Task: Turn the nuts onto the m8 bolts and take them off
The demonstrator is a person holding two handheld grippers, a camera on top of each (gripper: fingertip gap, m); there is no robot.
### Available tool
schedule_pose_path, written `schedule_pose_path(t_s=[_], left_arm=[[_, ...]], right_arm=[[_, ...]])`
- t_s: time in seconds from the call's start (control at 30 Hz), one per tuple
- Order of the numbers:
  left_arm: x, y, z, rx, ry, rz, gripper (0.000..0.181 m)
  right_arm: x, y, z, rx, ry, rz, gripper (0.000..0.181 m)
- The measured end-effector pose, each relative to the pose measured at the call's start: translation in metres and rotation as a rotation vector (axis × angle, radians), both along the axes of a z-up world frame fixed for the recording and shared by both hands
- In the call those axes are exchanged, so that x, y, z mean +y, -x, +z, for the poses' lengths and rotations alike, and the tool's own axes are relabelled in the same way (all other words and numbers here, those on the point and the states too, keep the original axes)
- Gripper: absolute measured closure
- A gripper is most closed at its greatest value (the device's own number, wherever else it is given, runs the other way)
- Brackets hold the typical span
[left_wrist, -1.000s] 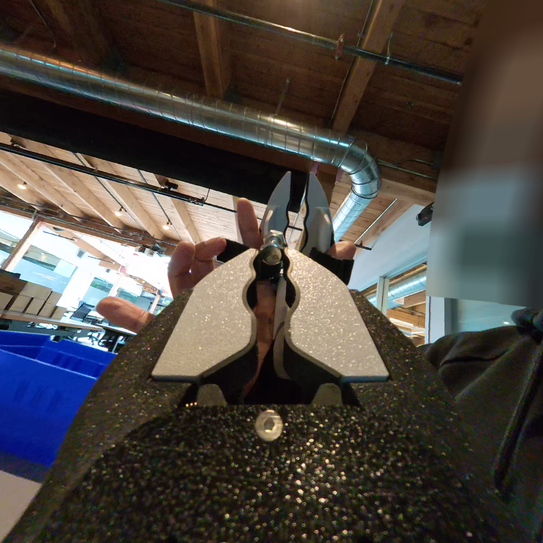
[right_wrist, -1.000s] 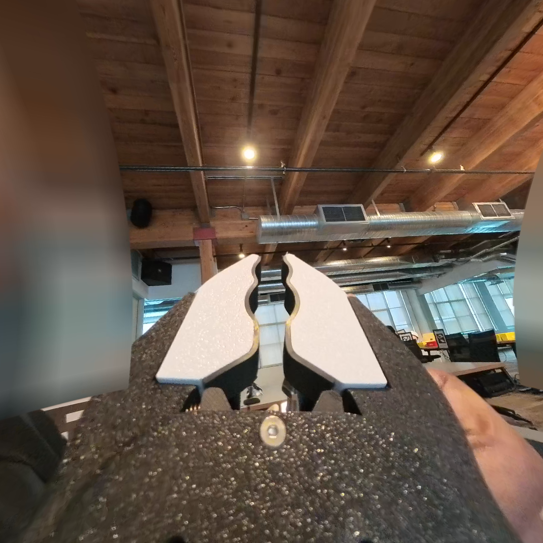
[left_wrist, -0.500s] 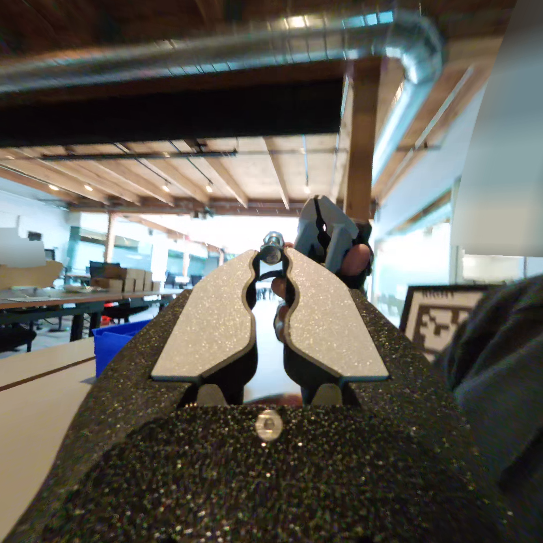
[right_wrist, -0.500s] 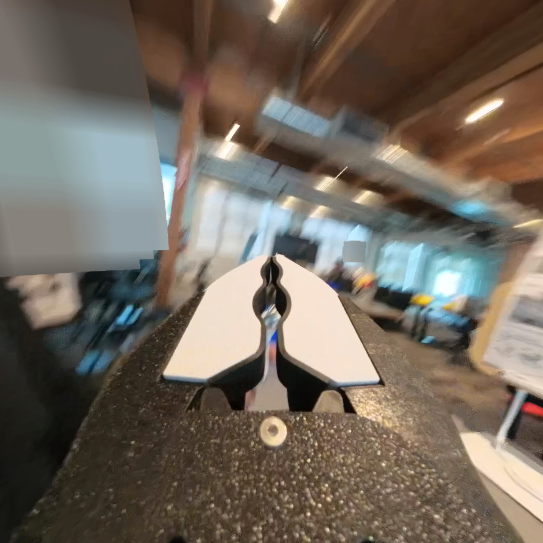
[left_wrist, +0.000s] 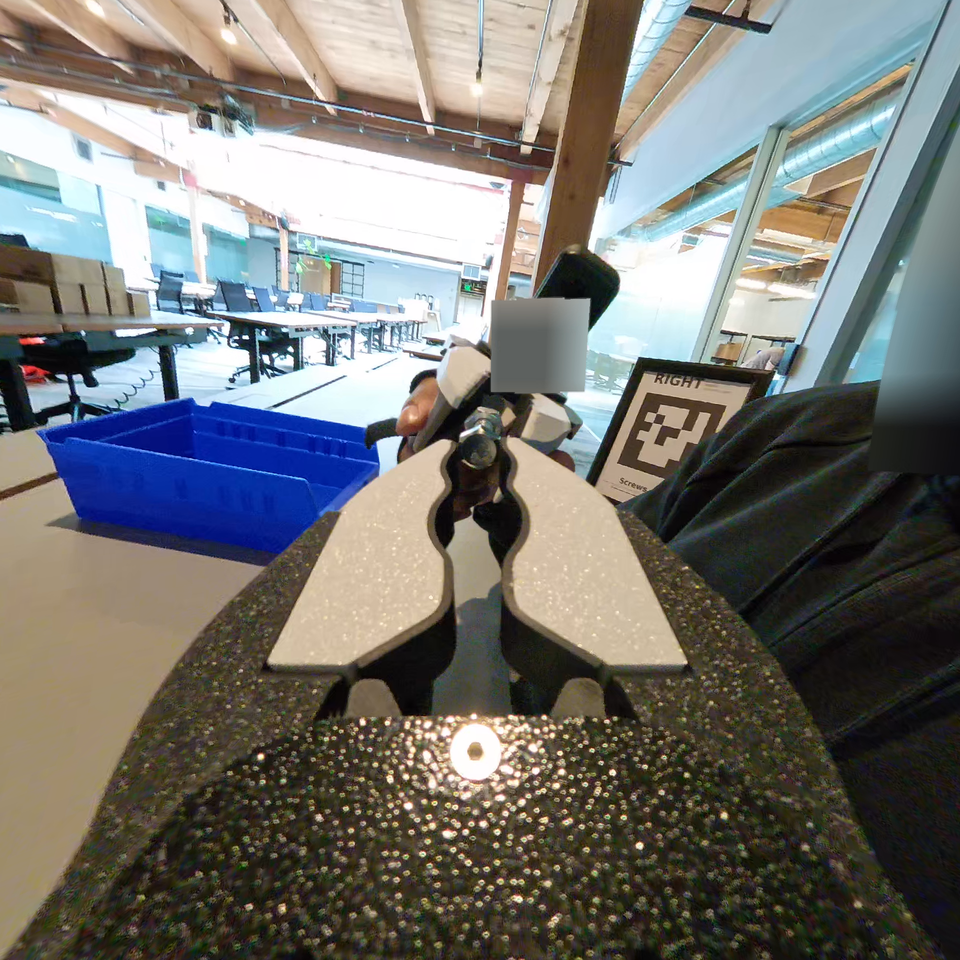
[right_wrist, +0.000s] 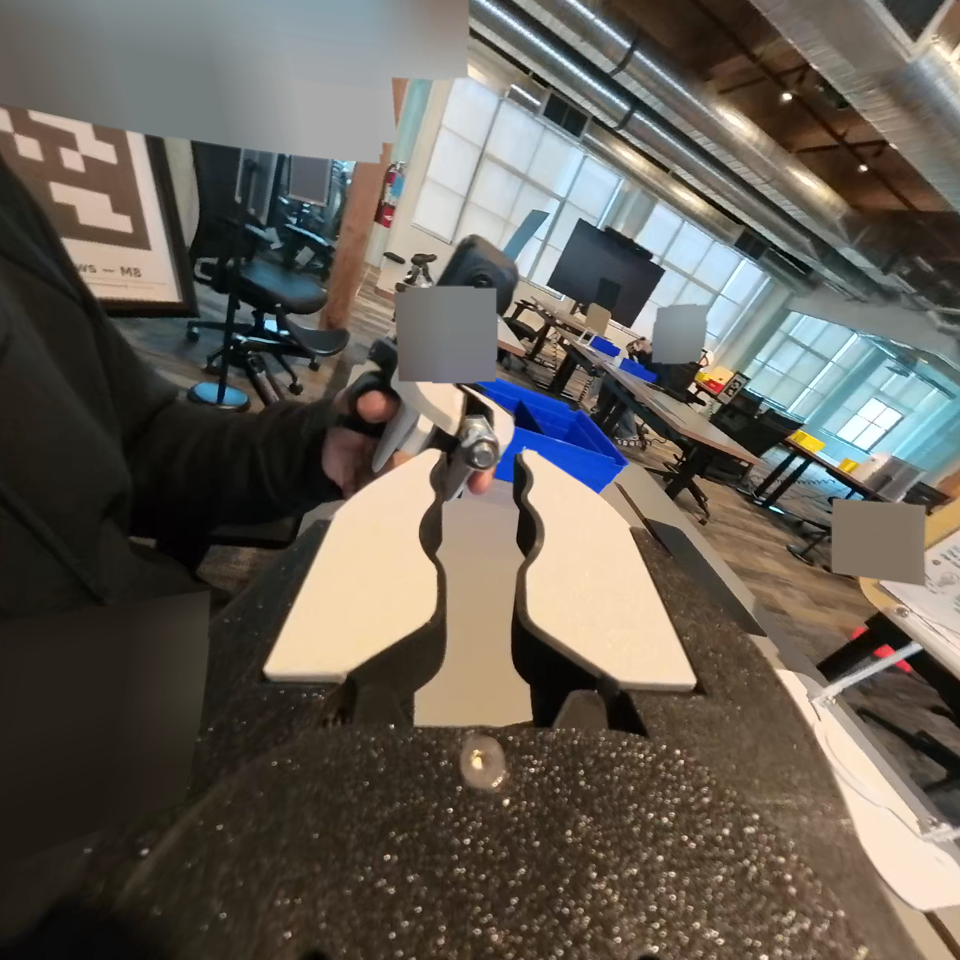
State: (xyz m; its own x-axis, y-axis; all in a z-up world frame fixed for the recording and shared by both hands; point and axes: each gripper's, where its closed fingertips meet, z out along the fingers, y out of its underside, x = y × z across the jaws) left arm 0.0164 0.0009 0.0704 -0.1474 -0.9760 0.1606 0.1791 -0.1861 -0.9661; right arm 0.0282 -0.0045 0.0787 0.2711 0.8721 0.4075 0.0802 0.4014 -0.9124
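Left wrist view: the left gripper has its grey-padded jaws pinched onto the head end of a silver steel bolt, only a narrow gap left at the tips. A silver hex nut sits on the bolt's far end, up against the right gripper; whether that one is actually touching it, I can't tell. A blue plastic bin sits on the grey table toward its far left edge. A black-framed sign with a square code pattern stands to the right; it has printed words.

Right wrist view: right gripper jaws spread wide, holding nothing. The bolt sits just past its left fingertip, clamped in the left gripper.
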Motion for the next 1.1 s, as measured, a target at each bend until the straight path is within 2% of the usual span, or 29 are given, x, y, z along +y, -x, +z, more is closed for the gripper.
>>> schedule_pose_path(t_s=[0.13, 0.23, 0.33, 0.4, 0.47, 0.53, 0.57, 0.7, 0.83, 0.93, 1.1], left_arm=[[-0.005, -0.002, -0.002, 0.014, 0.008, -0.030, 0.168], [-0.002, -0.005, -0.008, 0.051, -0.017, 0.002, 0.168], [0.004, -0.004, -0.011, 0.069, -0.083, 0.055, 0.168], [0.012, -0.001, -0.016, 0.081, -0.231, 0.142, 0.168], [0.019, 0.002, -0.021, 0.092, -0.352, 0.211, 0.168], [0.031, 0.003, -0.028, 0.104, -0.360, 0.253, 0.168], [0.040, 0.003, -0.032, 0.105, -0.340, 0.277, 0.168], [0.075, 0.003, -0.058, 0.095, -0.174, 0.297, 0.168], [0.099, 0.001, -0.089, 0.124, 0.041, 0.241, 0.168], [0.094, 0.004, -0.082, 0.080, 0.059, 0.187, 0.168], [0.082, 0.005, -0.080, 0.046, 0.207, -0.003, 0.168]], right_arm=[[0.002, 0.005, -0.008, -0.033, -0.013, -0.006, 0.157], [0.004, 0.008, -0.010, -0.031, -0.016, -0.010, 0.166], [0.010, 0.010, -0.012, -0.012, 0.054, -0.006, 0.167], [0.016, 0.012, -0.017, 0.029, 0.227, 0.036, 0.167], [0.022, 0.015, -0.022, 0.101, 0.493, 0.130, 0.167], [0.033, 0.017, -0.029, 0.167, 0.661, 0.193, 0.167], [0.041, 0.017, -0.033, 0.196, 0.687, 0.191, 0.166], [0.078, 0.008, -0.049, 0.255, 0.590, 0.074, 0.133], [0.100, 0.000, -0.074, 0.184, 0.429, -0.076, 0.121], [0.096, 0.000, -0.073, 0.136, 0.262, -0.128, 0.124], [0.080, 0.000, -0.072, 0.133, 0.161, -0.086, 0.136]])
